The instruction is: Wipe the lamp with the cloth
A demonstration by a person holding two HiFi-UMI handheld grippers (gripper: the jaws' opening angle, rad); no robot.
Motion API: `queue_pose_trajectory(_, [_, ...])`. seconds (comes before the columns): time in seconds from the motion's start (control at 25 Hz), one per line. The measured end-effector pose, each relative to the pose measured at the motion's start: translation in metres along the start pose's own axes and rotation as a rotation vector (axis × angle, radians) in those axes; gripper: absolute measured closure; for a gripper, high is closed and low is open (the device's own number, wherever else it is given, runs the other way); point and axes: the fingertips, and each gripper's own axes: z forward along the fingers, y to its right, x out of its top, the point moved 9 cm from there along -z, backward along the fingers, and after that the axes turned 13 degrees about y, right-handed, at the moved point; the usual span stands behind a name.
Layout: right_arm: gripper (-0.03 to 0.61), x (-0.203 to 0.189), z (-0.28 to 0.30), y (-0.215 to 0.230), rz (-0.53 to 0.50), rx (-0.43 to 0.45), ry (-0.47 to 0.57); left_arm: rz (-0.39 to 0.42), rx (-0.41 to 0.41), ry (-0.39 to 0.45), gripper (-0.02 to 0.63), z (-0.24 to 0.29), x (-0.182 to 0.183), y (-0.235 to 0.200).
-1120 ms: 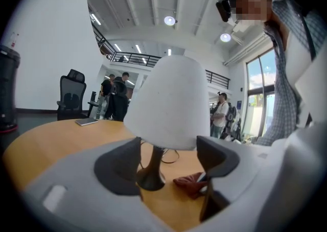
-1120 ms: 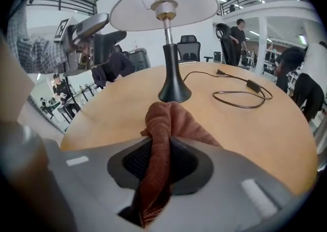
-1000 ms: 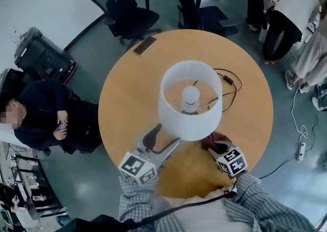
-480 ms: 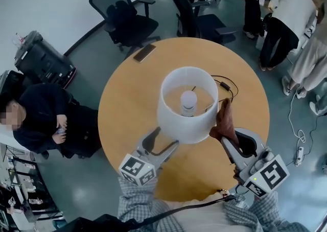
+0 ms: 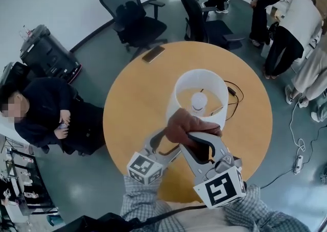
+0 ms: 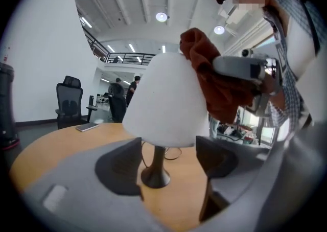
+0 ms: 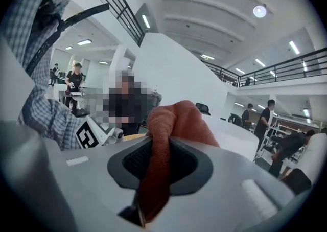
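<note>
The right claw (image 5: 200, 135), clamped on the cloth (image 5: 183, 122), has risen from the desk (image 5: 133, 108) to the lamp (image 5: 202, 93) shade's near side; wiping can begin. The left claw (image 5: 163, 141) stands open, low by the lamp.

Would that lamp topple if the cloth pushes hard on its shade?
Likely top-heavy: the lamp has a broad shade over a thin stem and small base, so a high push may tip it. The cloth droops in folds, so it should give first.

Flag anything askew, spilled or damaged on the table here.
Nothing stands out: the lamp stands upright on the table, cord trailing behind, phone lying flat, and the right hand-held gripper holds the cloth by the shade.
</note>
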Motion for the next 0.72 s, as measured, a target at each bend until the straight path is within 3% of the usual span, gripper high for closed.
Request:
queue_pose_trajectory(0.16, [0.502, -0.036, 0.003, -0.017, 0.042, 0.039, -0.091, -0.012, 0.002, 0.016, 0.284, -0.002, 0.001, -0.001])
queue_pose_trajectory(0.28, [0.502, -0.050, 0.000, -0.020, 0.080, 0.033, -0.102, -0.017, 0.001, 0.021, 0.283, -0.002, 0.001, -0.001])
queue_pose_trajectory(0.52, [0.502, -0.021, -0.019, 0.003, 0.127, -0.045, 0.077, -0.027, 0.003, 0.036, 0.290, -0.001, 0.002, -0.003])
queue_pose_trajectory(0.72, [0.503, -0.007, -0.058, 0.035, 0.252, -0.213, 0.124, -0.010, -0.008, 0.027, 0.299, 0.001, 0.003, -0.003])
